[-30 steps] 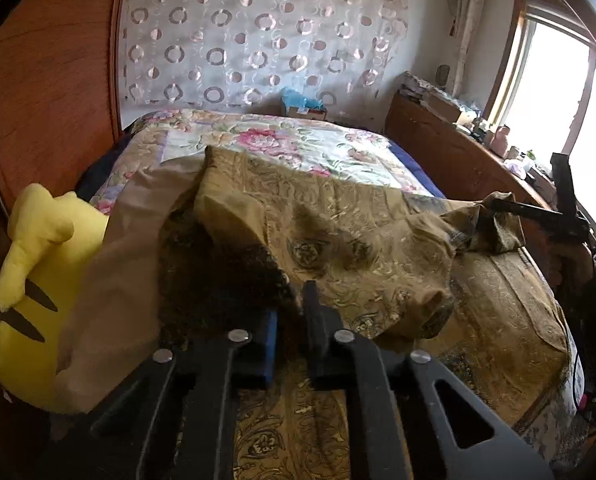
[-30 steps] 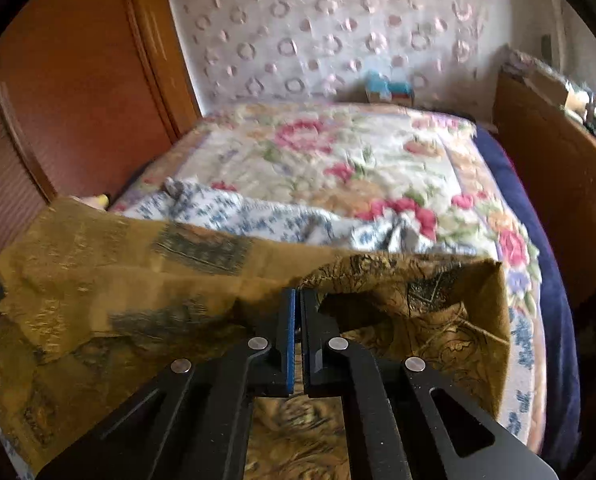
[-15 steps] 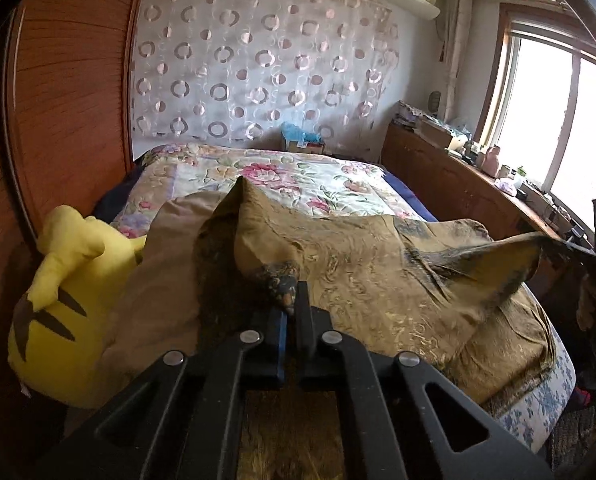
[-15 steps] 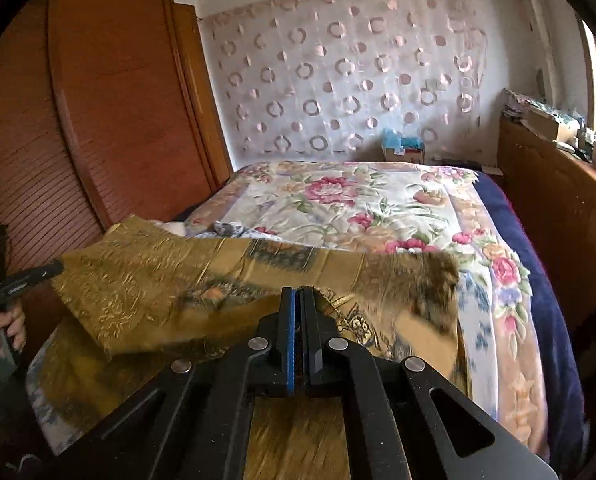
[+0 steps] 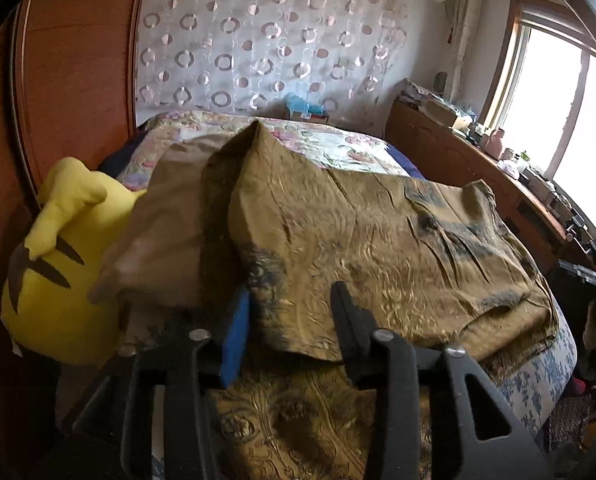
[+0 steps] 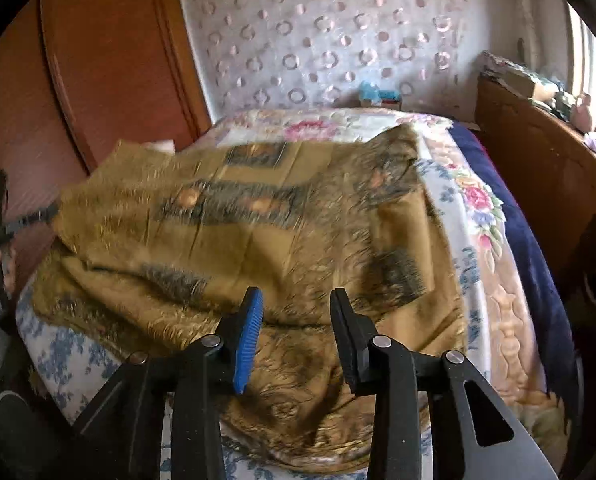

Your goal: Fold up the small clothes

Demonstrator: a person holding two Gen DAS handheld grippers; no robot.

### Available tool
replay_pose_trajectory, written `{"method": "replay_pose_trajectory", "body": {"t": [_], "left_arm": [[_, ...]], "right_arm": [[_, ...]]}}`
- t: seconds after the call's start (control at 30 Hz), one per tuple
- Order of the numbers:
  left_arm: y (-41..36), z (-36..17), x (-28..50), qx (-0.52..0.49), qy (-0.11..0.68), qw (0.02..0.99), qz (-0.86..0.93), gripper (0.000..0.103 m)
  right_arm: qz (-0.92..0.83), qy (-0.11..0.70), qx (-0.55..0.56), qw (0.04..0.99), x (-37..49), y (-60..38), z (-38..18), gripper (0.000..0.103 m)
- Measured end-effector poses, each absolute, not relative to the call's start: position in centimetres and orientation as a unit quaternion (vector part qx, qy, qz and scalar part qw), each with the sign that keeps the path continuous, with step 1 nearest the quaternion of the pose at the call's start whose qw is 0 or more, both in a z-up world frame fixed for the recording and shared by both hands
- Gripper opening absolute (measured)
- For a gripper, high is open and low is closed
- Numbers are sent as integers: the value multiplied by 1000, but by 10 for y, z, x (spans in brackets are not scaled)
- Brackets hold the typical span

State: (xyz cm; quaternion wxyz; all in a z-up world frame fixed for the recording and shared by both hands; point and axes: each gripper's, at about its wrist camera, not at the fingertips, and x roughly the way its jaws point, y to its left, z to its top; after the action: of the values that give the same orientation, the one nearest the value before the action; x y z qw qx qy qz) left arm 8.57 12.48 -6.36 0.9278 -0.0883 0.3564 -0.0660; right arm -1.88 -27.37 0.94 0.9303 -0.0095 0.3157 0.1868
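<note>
Both tools were spread wide! The left tool (image 5: 289, 312) stood with its jaws apart, a blue pad on one finger and a black finger opposite, and the near edge of the golden-brown patterned cloth (image 5: 378, 240) sat in the gap between them, gripped by neither. Whether the fabric brushed the blue pad, the view could not settle.

Over on the other side, the right tool (image 6: 293, 328) was just as open, jaws parted with nothing pinched, hovering over the cloth (image 6: 257, 232) at the foot of the bed (image 6: 482, 216).

And the cloth itself lay doubled over on the bed, an upper layer folded across a lower one. Its folded edge ran across the near side in the right wrist view, with dark printed blocks showing along the top. In the left wrist view one corner peaked upward toward the far end of the bed, and a paler tan cloth (image 5: 169, 220) lay just beside it on the left.

A yellow plush toy (image 5: 65, 264) with dark stripes leaned against the wooden wardrobe (image 5: 73, 72), touching the tan cloth. The flowered quilt (image 6: 474, 200) showed beyond and to the right of the golden fabric. Behind it hung a curtain with ring patterns (image 5: 265, 40), and a window (image 5: 570, 112) shone bright at the right.
</note>
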Motion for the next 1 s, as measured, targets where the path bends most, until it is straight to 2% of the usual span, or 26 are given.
{"method": "replay_pose_trajectory", "body": {"t": [0.13, 0.4, 0.63, 1.0], "left_arm": [[121, -71, 79, -86, 361, 927, -48, 42], [121, -80, 78, -73, 372, 925, -26, 42], [120, -82, 79, -67, 373, 925, -19, 42], [116, -81, 91, -79, 368, 925, -39, 41]], "right_arm": [[153, 300, -11, 942, -4, -295, 7, 38], [100, 349, -7, 932, 61, -293, -31, 38], [95, 368, -5, 925, 99, -286, -37, 38], [88, 366, -18, 926, 74, -288, -23, 38]]}}
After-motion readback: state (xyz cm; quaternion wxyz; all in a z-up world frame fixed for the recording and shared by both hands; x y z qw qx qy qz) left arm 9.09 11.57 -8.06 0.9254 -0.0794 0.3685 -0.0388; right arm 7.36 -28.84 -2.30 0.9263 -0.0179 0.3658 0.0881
